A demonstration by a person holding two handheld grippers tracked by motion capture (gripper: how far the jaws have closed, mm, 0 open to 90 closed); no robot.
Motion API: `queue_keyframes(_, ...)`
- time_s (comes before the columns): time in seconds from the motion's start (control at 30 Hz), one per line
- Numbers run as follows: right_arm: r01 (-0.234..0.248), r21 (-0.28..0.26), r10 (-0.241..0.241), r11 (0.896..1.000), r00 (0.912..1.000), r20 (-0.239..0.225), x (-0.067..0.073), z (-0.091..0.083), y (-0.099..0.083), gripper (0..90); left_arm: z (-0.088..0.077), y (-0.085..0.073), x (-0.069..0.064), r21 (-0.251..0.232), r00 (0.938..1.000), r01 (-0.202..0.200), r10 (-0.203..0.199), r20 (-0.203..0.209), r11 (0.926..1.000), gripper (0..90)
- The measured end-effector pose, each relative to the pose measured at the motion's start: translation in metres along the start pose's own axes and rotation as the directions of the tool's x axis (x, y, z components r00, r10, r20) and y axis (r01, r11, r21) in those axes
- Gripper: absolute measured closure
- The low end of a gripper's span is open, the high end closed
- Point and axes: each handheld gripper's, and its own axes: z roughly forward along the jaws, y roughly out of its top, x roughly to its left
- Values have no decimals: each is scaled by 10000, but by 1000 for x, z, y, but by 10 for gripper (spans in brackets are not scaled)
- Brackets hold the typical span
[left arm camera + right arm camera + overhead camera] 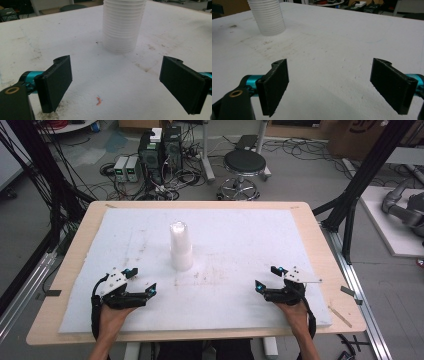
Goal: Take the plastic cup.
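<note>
While both hands rest low at near edge of white foam pad [240, 235], stack of white cups [180, 245] stands upright mid-pad, well ahead, between both grippers. Left gripper [142, 281]: jaws spread wide, nothing between, aimed at stack. Right gripper [267, 277]: jaws spread wide, nothing between. Small orange scrap [98, 101] lies on pad under left gripper.

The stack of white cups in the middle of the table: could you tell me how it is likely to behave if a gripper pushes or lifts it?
The stack of white cups stands tall on a narrow base, so a push near its top would probably tip it. It looks like thin plastic, likely light and easily crushed. Its ribbed sides suggest many nested cups, so lifting by the top might pull off only some.
</note>
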Motion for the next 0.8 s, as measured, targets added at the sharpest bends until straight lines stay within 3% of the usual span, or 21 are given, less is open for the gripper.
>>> queue_keyframes(0.43,-206,-165,203,9997,9995,-228,-3,-2,-1,154,-1,0,1,-108,10000,95,-95,-4,9999,110)
queue_keyframes(0.73,-144,-34,142,9999,9991,-397,-3,-1,0,153,-4,-1,6,-369,9979,487,-471,440,9981,110)
queue_keyframes(0.8,-195,-46,193,9998,9990,-413,-4,0,0,154,-5,0,8,-250,9986,351,-341,396,9991,110)
